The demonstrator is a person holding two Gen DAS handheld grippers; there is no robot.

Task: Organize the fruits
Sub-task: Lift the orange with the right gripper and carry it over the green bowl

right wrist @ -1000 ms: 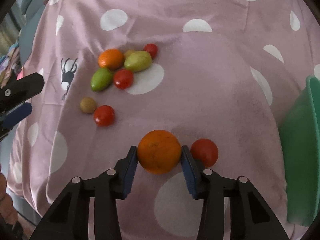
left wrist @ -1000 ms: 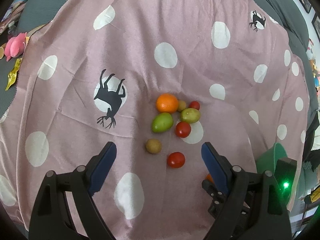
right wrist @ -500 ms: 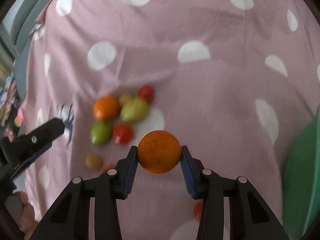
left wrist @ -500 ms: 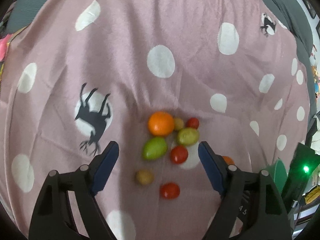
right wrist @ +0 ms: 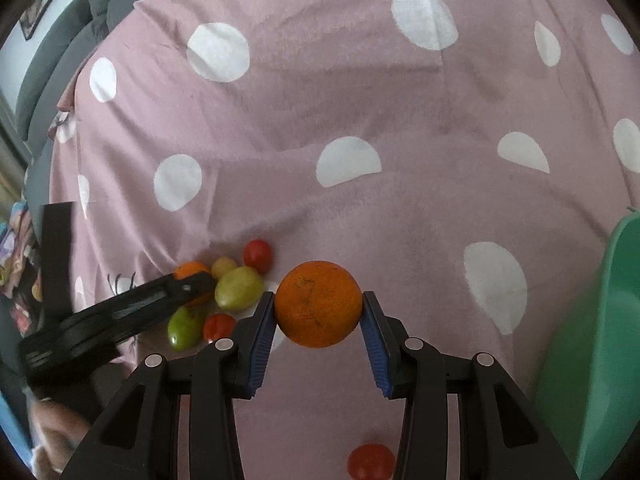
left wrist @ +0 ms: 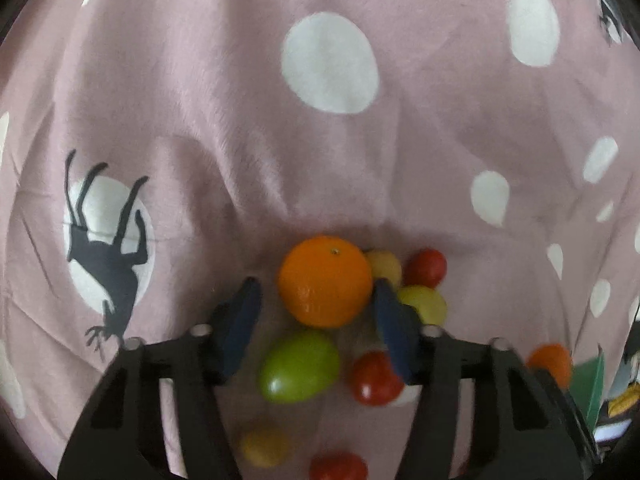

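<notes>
**Me:** My right gripper [right wrist: 318, 314] is squeezing the big orange [right wrist: 318, 304] tight. The green tub [right wrist: 592, 340] is off to its right, and I think that is where the orange goes.

**Helper:** And your other one?

**Me:** My left gripper [left wrist: 316, 300] has just been closing around the second orange [left wrist: 325, 280]. One pad touches it, but the other has a small gap, so there is no grip yet.

**Helper:** How much is left?

**Me:** Lots. The green fruit [left wrist: 298, 366] and a red tomato [left wrist: 376, 378] lie just under those jaws, with more little fruits beside them. I can't see inside the tub.

**Helper:** And the room?

**Me:** There is a soft pink cloth [left wrist: 240, 100] with white dots, and grey cushions [right wrist: 60, 40] far behind it.
</notes>
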